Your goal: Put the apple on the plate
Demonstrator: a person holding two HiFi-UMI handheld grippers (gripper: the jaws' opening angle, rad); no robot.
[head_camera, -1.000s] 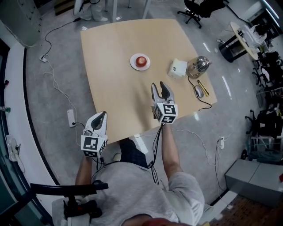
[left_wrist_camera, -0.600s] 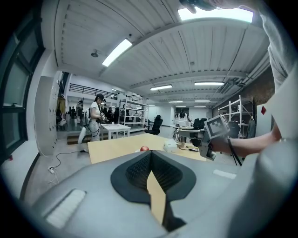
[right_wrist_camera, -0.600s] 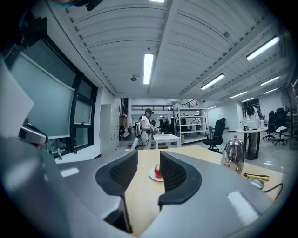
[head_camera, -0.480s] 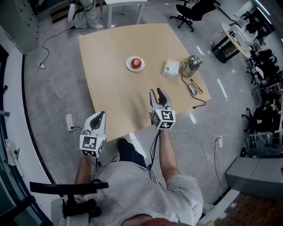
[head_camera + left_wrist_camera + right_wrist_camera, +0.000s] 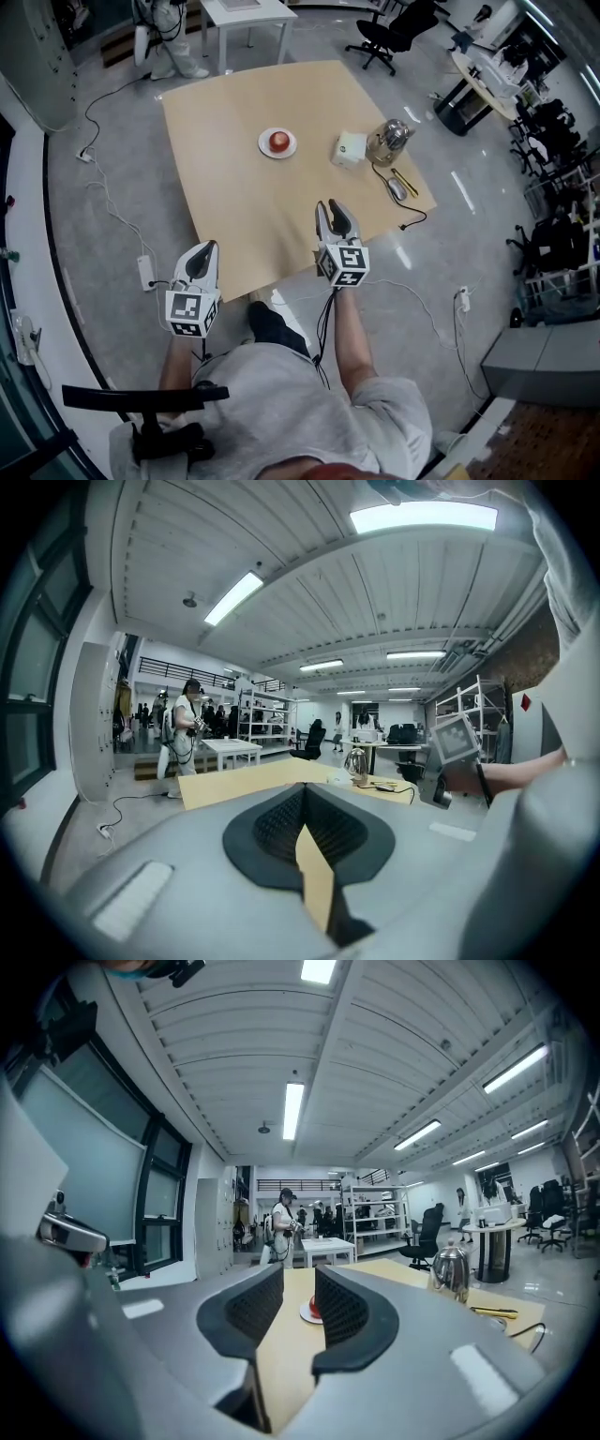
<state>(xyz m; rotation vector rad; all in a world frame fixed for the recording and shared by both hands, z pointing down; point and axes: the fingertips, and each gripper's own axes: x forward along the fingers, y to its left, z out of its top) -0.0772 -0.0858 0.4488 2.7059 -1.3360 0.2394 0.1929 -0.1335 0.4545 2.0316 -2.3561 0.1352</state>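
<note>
Already the round red apple [image 5: 278, 141] sits on the small white plate [image 5: 263, 146], midway across the pale wooden table [image 5: 244, 216]. Over its near edge the right gripper [image 5: 331, 206] holds nothing between its ribbed dark pads [image 5: 251, 1309], which stand apart and have just been narrowing. Off the table, the left gripper [image 5: 208, 249] has its pads pressed together, empty.

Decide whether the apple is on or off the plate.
On: the red apple sits centred on the white plate, rim showing around it.
</note>
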